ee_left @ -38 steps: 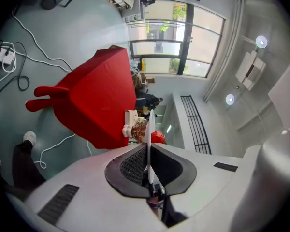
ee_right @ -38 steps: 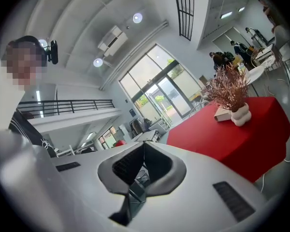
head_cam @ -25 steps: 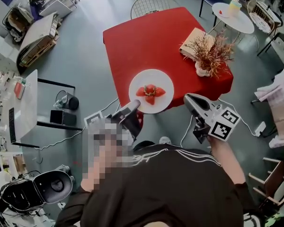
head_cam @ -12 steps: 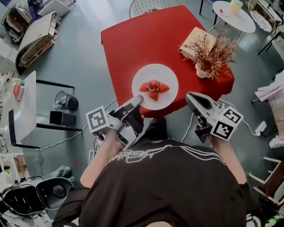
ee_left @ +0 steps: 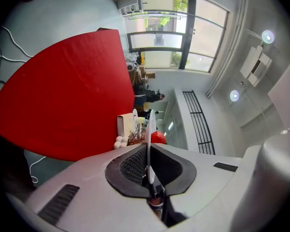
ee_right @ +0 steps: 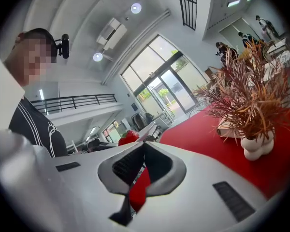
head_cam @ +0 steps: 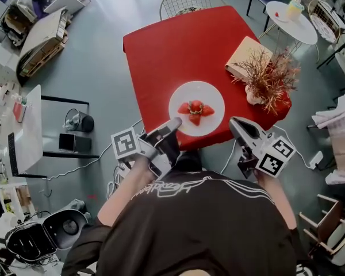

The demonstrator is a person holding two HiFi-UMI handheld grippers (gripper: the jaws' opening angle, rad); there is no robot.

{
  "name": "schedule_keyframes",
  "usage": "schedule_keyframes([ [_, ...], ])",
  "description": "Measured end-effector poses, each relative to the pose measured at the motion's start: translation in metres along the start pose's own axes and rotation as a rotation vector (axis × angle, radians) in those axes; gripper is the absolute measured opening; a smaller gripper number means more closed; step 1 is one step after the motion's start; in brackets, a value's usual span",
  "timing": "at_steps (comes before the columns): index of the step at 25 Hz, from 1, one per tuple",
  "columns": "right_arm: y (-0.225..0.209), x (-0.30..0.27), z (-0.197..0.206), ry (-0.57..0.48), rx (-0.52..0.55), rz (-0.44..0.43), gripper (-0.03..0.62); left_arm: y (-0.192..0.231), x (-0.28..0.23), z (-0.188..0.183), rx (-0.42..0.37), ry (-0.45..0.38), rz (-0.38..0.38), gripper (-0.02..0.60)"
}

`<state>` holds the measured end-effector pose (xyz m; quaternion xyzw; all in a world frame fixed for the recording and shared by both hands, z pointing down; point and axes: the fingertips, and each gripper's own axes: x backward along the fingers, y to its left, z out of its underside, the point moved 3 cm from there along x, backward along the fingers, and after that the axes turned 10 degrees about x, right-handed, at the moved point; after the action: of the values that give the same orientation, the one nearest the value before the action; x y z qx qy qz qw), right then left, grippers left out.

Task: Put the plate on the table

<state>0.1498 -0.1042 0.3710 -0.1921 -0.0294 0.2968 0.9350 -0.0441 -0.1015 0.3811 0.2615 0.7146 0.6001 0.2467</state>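
A white plate (head_cam: 194, 91) with cut strawberries (head_cam: 195, 109) lies level over the near part of the red table (head_cam: 172, 45). I cannot tell whether it touches the cloth. My left gripper (head_cam: 175, 122) is shut on its near-left rim. In the left gripper view the plate's thin edge (ee_left: 150, 127) runs between the closed jaws (ee_left: 148, 173), with a strawberry (ee_left: 158, 137) behind. My right gripper (head_cam: 234, 122) is at the near-right rim. In the right gripper view its jaws (ee_right: 142, 151) pinch the rim, with a strawberry (ee_right: 129, 137) just beyond.
A white vase of dried reddish twigs (head_cam: 267, 76) stands on the table's right side, close to the right gripper, with a tan book (head_cam: 247, 55) behind it. A wire chair (head_cam: 187, 4) stands at the far edge. A small round white table (head_cam: 290, 22) is at the back right.
Both grippers have carried the plate forward, from overhanging the table's near edge to further over the red cloth. Both jaws stay closed on the rim.
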Motion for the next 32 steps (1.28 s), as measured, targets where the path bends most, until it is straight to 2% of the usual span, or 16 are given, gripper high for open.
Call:
schedule_keyframes([
  [12, -0.048, -0.06, 0.011, 0.061, -0.047, -0.009, 0.008, 0.016, -0.043, -0.074, 0.024, -0.01, -0.037, 0.018],
  [21, -0.057, -0.12, 0.012, 0.088, -0.088, -0.052, 0.008, 0.006, -0.067, -0.141, 0.024, -0.014, -0.061, 0.018],
  [27, -0.07, -0.151, 0.01, 0.11, -0.136, -0.052, 0.008, 0.002, -0.093, -0.184, 0.03, -0.024, -0.055, 0.018],
  [32, -0.078, -0.166, 0.011, 0.139, -0.119, -0.057, 0.008, 0.011, -0.113, -0.214, 0.036, -0.03, -0.062, 0.018],
])
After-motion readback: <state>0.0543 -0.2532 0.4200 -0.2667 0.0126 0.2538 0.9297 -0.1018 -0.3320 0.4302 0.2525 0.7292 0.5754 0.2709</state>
